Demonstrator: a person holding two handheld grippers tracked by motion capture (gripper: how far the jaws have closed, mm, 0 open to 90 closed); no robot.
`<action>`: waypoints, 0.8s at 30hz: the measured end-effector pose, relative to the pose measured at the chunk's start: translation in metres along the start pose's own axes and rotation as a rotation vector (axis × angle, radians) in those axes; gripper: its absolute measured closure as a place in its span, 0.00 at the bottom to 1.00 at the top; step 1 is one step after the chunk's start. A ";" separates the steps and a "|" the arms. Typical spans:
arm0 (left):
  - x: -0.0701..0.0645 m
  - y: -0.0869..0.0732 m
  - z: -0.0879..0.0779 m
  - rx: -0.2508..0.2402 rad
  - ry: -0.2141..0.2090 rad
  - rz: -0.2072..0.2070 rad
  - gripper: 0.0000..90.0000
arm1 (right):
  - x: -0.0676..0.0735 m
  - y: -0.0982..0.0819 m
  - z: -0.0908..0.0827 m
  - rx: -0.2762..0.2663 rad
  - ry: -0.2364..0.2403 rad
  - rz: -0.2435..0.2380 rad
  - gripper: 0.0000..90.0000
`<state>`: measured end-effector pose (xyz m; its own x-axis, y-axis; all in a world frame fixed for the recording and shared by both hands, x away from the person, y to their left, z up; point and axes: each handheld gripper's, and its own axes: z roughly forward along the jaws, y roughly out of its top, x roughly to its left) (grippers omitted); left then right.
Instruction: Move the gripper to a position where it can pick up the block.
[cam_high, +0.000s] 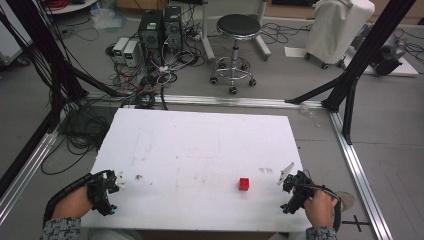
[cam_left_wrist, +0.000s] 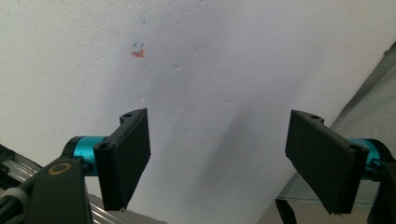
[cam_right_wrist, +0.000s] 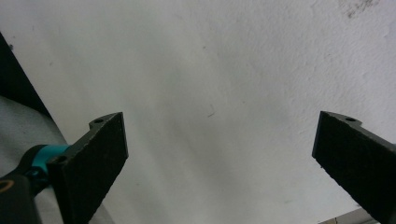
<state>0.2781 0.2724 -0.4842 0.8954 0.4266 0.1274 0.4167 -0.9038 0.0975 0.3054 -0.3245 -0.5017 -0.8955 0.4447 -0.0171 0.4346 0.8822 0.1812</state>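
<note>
White table (cam_high: 200, 145), scuffed; small red cube (cam_high: 244, 184) near right front.

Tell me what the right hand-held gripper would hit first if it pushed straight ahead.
Probably just the bare white table: the right hand-held gripper has its jaws open and looks along empty board. The red cube sits off to its side, though depth is unclear.

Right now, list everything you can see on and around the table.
table: one, white, centre, with faint marks.
cube: one, red, on the table's near right part, apart from both grippers.
stool: one, black seat, chrome wheeled base, on the floor beyond the table.
computer towers: two, black, far floor, cables around them.
covered cart: one, white, far right.
frame bars: black, slanting at both sides.
left gripper: one, black, near-left table edge, open.
right gripper: one, black, near-right table edge, open.
</note>
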 end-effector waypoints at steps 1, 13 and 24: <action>0.000 0.000 0.000 0.002 0.000 -0.002 0.25 | -0.001 0.001 -0.002 -0.003 0.000 -0.002 0.03; 0.002 -0.002 0.000 -0.017 -0.004 -0.015 0.25 | -0.017 0.021 -0.030 -0.023 -0.024 -0.052 0.03; 0.002 -0.003 -0.001 -0.024 -0.003 -0.018 0.25 | -0.019 0.052 -0.042 -0.008 -0.043 -0.178 0.03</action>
<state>0.2784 0.2756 -0.4832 0.8884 0.4425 0.1222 0.4288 -0.8950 0.1232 0.3408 -0.2932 -0.4506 -0.9533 0.2880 -0.0914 0.2687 0.9464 0.1793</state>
